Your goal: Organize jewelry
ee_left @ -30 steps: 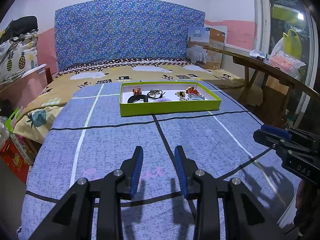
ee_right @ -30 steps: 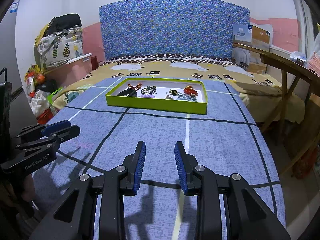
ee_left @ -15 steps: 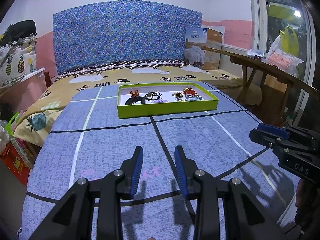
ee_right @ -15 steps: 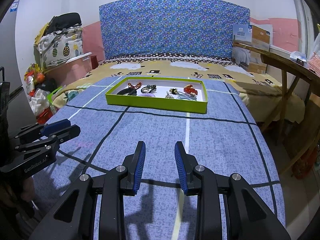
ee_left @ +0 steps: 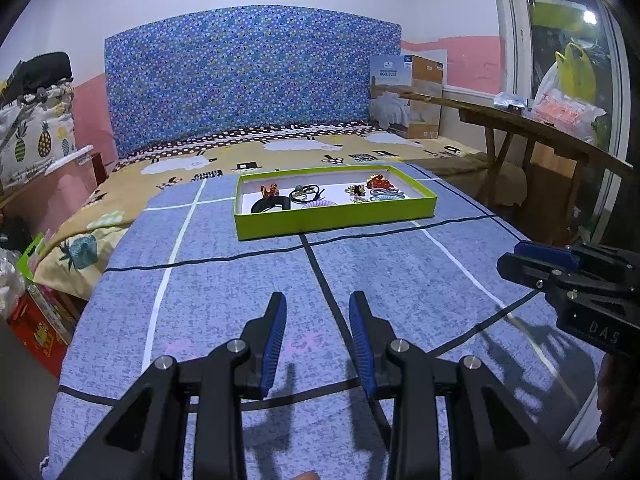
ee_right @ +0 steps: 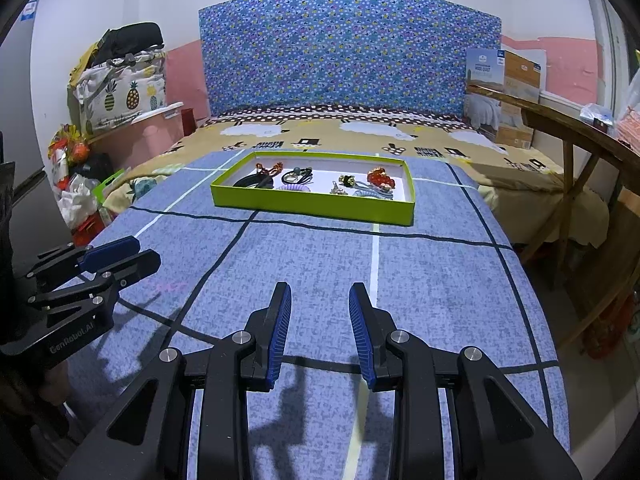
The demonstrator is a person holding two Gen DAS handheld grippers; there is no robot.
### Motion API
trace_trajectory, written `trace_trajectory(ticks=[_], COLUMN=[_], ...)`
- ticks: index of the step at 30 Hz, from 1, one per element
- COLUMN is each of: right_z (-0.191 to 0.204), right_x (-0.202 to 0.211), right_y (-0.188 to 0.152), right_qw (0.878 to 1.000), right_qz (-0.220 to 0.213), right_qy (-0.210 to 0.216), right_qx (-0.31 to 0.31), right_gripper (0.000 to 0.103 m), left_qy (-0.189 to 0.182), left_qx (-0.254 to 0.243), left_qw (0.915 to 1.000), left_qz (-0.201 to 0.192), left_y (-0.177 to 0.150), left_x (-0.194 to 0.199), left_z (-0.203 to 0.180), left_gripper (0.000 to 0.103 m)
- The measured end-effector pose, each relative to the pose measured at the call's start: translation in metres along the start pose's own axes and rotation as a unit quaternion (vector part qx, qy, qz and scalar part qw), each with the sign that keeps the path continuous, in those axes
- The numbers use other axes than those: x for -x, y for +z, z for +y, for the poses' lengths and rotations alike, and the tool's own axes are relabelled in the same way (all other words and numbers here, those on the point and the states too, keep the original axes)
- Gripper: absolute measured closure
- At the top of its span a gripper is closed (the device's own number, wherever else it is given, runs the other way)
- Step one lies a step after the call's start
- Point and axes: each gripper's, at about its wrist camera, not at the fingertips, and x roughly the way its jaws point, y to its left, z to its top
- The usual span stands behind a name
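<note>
Left claw (ee_left: pixel 318 312) slightly rolled, right claw (ee_right: pixel 320 300) unmoved, both angled down over blue bedspread (ee_right: pixel 420 280), jaws apart, empty.

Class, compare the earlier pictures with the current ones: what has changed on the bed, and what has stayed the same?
Nothing was picked up or released. The left tool and right tool remain open and empty above the blue sheet, and the green tray of jewelry sits untouched. Only the left view has shifted slightly.

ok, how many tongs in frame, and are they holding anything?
2. Left tongs and right tongs both hover open and empty over the blue bedspread, short of the green tray.
</note>
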Motion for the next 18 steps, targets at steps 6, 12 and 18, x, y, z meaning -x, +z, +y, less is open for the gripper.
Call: trace_trajectory(ticks=[6, 12, 18], right_z=[-0.0032, -0.0031, -0.0035], right_x=[-0.0012, -0.0003, 0.0003], right_y=[-0.0025, -0.0021, -0.0024], right_qw=[1.0, 1.0, 1.0], right_qz=[0.002, 0.004, 0.005], right_qy=[-0.002, -0.003, -0.004], right_qx=[-0.002, -0.001, -0.001], right_gripper=[0.072, 0.072, 0.072], left_qy=[0.01, 0.012, 0.008], left_qx=[-0.015, -0.019, -0.018], left_qw=[0.9998, 0.9997, 0.9998], left_qz=[0.0, 0.001, 0.006], left_y=[-0.0014, -0.0034, -0.0052], left_x=[-0.0009, -0.0007, -0.0018], left_z=[-0.0063, -0.0086, -0.0094], left_gripper=[0.069, 0.069, 0.069])
